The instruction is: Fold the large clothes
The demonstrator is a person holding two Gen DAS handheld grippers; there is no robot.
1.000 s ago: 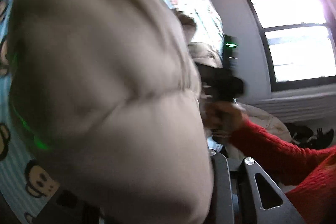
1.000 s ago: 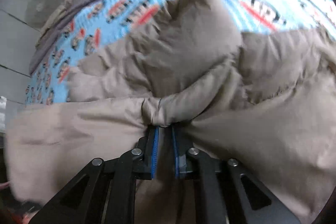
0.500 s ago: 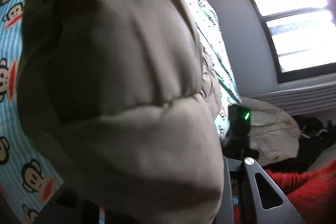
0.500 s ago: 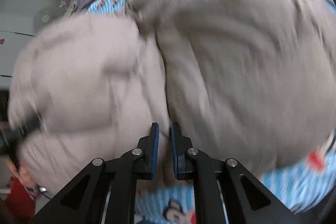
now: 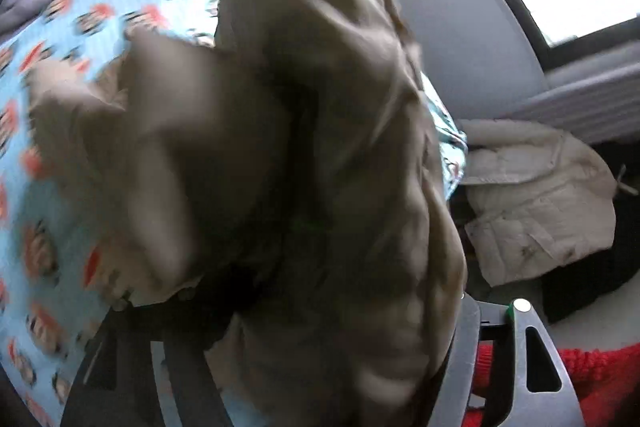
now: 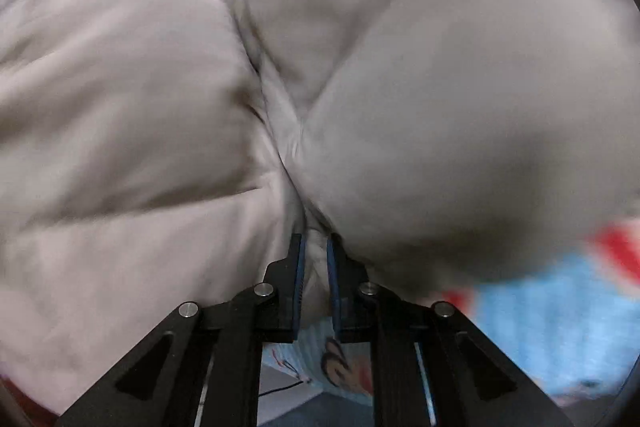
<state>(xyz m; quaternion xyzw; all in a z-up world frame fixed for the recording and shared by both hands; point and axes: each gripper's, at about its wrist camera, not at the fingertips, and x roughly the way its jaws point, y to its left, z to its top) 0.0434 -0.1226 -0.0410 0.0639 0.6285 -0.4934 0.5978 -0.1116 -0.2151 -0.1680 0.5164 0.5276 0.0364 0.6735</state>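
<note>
My right gripper (image 6: 316, 259) is clamped on a fold of the beige puffer jacket (image 6: 400, 87), the blue pads pressing the cloth from both sides. The jaws of my left gripper (image 5: 304, 359) are opening, with jacket cloth between them. The jacket hangs bunched over the blue monkey-print bedsheet (image 5: 60, 187). Beside the jacket, off the bed, lies a white padded coat (image 5: 540, 195). My red sleeve (image 5: 600, 379) shows next to the left gripper.

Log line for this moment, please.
left gripper: opening, beige puffer jacket between jaws | right gripper: shut on jacket fold | over monkey-print bedsheet
</note>
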